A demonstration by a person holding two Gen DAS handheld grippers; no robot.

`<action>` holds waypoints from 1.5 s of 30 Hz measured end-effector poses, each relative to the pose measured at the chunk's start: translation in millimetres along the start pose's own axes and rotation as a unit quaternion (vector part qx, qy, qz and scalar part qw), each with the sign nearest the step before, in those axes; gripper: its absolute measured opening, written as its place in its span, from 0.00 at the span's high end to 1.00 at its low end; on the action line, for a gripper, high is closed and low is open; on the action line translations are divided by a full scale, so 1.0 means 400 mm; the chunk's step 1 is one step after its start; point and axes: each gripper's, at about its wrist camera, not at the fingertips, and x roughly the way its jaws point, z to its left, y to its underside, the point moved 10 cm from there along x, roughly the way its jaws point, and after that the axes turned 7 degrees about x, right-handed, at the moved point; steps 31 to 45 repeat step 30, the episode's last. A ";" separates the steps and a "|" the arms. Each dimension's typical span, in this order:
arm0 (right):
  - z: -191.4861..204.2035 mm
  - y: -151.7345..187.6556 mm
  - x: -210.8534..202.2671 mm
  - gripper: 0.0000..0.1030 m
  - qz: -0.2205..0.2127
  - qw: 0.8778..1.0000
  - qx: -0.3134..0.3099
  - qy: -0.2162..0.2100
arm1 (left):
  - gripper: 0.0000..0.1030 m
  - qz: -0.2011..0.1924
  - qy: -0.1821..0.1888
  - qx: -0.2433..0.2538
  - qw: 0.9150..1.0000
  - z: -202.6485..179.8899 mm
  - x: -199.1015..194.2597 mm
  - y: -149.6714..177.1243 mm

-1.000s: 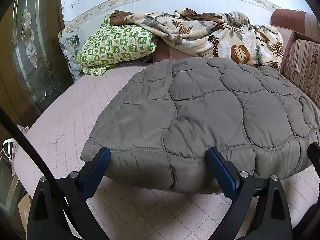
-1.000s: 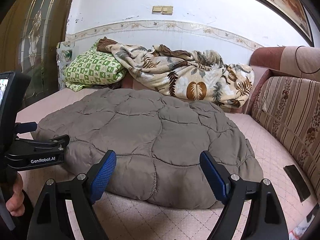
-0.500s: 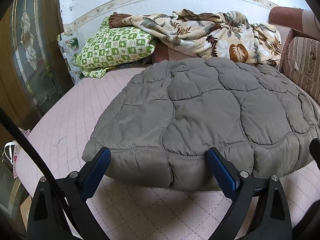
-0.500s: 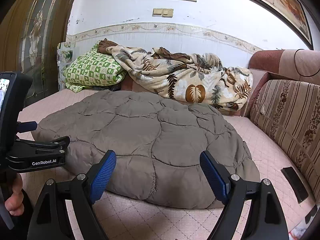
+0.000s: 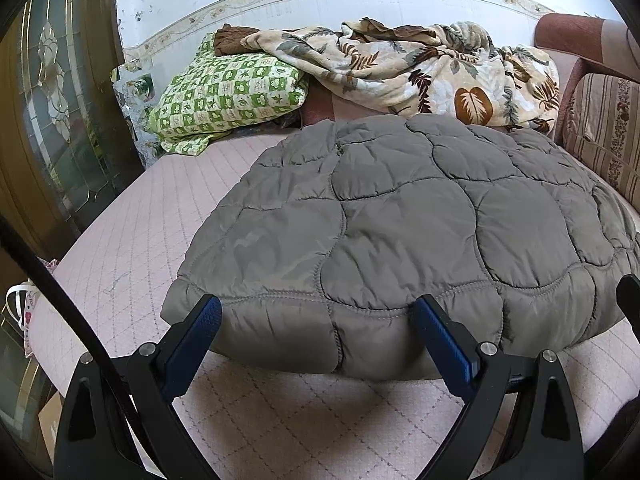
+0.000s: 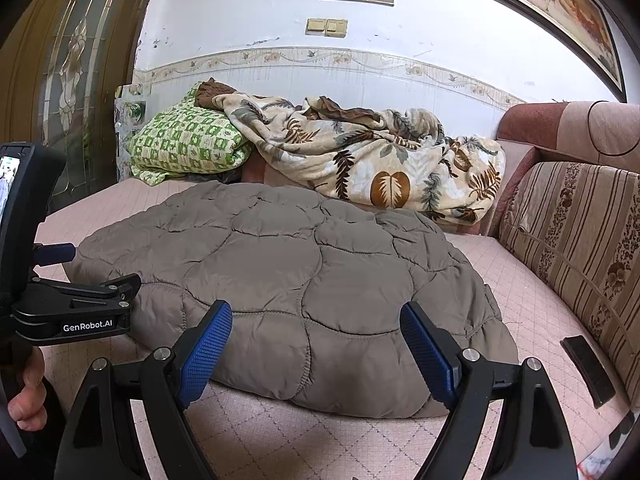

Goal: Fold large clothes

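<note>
- Almost nothing has shifted in the last second: your left gripper (image 5: 316, 332) and right gripper (image 6: 316, 340) hover just short of the near hem of the grey quilted jacket (image 5: 400, 232), as before.
- Both sets of jaws stand wide and empty; no pad presses on the fabric.
- The jacket lies flat on the pink bed cover (image 5: 132, 240), its far edge just short of the leaf-print blanket (image 6: 360, 160), with the green checked pillow (image 5: 228, 96) further left.
- So no fold is under way right now; my read is you're lining up a grab on that near hem.
</note>
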 end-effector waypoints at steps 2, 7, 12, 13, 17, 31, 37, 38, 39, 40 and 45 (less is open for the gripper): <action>0.000 0.001 0.000 0.14 0.001 1.000 0.001 0.000 | 0.06 0.000 -0.001 0.001 1.000 -0.001 -0.001 -0.001; -0.001 0.000 0.000 0.14 0.000 1.000 0.000 -0.001 | 0.06 0.000 0.000 0.001 1.000 -0.002 -0.001 -0.001; -0.001 -0.001 0.000 0.14 -0.001 1.000 0.000 0.000 | 0.06 0.000 0.001 0.001 1.000 -0.004 -0.003 -0.002; -0.002 0.000 0.001 0.14 -0.001 1.000 0.000 0.000 | 0.06 -0.001 0.001 0.001 1.000 -0.006 -0.004 -0.003; -0.006 -0.002 0.000 0.13 -0.001 1.000 0.000 0.000 | 0.06 0.000 0.002 0.001 1.000 -0.008 -0.004 -0.001; -0.020 -0.008 -0.004 0.13 -0.002 1.000 0.002 0.000 | 0.06 0.007 0.020 -0.016 1.000 0.019 -0.012 0.000; -0.020 -0.008 -0.004 0.13 -0.002 1.000 0.002 0.000 | 0.06 0.007 0.020 -0.016 1.000 0.019 -0.012 0.000; -0.020 -0.008 -0.004 0.13 -0.002 1.000 0.002 0.000 | 0.06 0.007 0.020 -0.016 1.000 0.019 -0.012 0.000; -0.020 -0.008 -0.004 0.13 -0.002 1.000 0.002 0.000 | 0.06 0.007 0.020 -0.016 1.000 0.019 -0.012 0.000; -0.020 -0.008 -0.004 0.13 -0.002 1.000 0.002 0.000 | 0.06 0.007 0.020 -0.016 1.000 0.019 -0.012 0.000; -0.020 -0.008 -0.004 0.13 -0.002 1.000 0.002 0.000 | 0.06 0.007 0.020 -0.016 1.000 0.019 -0.012 0.000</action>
